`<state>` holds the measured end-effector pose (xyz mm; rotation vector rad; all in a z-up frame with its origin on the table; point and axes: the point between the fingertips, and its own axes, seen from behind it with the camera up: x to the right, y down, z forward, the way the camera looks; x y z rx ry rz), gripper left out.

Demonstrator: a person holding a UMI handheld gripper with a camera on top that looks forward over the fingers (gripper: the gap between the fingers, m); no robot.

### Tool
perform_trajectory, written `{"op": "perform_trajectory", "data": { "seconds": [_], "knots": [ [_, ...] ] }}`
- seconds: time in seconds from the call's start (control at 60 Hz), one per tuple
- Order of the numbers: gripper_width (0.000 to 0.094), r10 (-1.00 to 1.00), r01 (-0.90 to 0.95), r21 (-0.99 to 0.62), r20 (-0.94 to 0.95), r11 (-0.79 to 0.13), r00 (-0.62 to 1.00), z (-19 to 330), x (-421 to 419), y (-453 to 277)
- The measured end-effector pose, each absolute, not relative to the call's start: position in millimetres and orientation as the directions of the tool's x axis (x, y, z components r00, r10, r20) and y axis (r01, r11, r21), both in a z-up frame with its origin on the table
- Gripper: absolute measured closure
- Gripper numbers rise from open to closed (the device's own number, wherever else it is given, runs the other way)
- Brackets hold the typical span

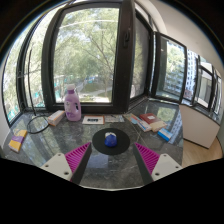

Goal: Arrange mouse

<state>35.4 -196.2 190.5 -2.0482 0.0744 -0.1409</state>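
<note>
A blue mouse (pixel 110 139) lies on a round black mouse pad (pixel 109 141) on the grey table (pixel 60 140), just ahead of my fingers and centred between them. My gripper (pixel 112 158) is open and empty. Its two pink finger pads (pixel 78 156) stand wide apart on either side, short of the mouse pad's near edge. Nothing is held.
A purple bottle (pixel 72 103) stands at the back left by the window, with a small box (pixel 55 117) beside it. A yellow and blue item (pixel 18 140) lies far left. Books and boxes (pixel 150 122) lie at the right. A small dark object (pixel 94 120) sits behind the pad.
</note>
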Motion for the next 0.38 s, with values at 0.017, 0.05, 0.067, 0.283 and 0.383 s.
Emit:
{"op": "perform_trajectory", "data": {
  "seconds": [0.017, 0.05, 0.067, 0.283, 0.383],
  "knots": [
    [0.0083, -0.114, 0.007, -0.886, 0.068, -0.464, 0.991, 191, 33, -202],
    [0.0082, -0.113, 0.007, -0.886, 0.067, -0.463, 0.991, 193, 30, -210],
    [0.0081, -0.111, 0.009, -0.886, 0.068, -0.464, 0.991, 194, 29, -215],
    [0.0084, -0.113, 0.010, -0.883, 0.071, -0.469, 0.991, 201, 18, -250],
    [0.0084, -0.110, 0.012, -0.884, 0.072, -0.468, 0.991, 204, 15, -258]
  ]
}}
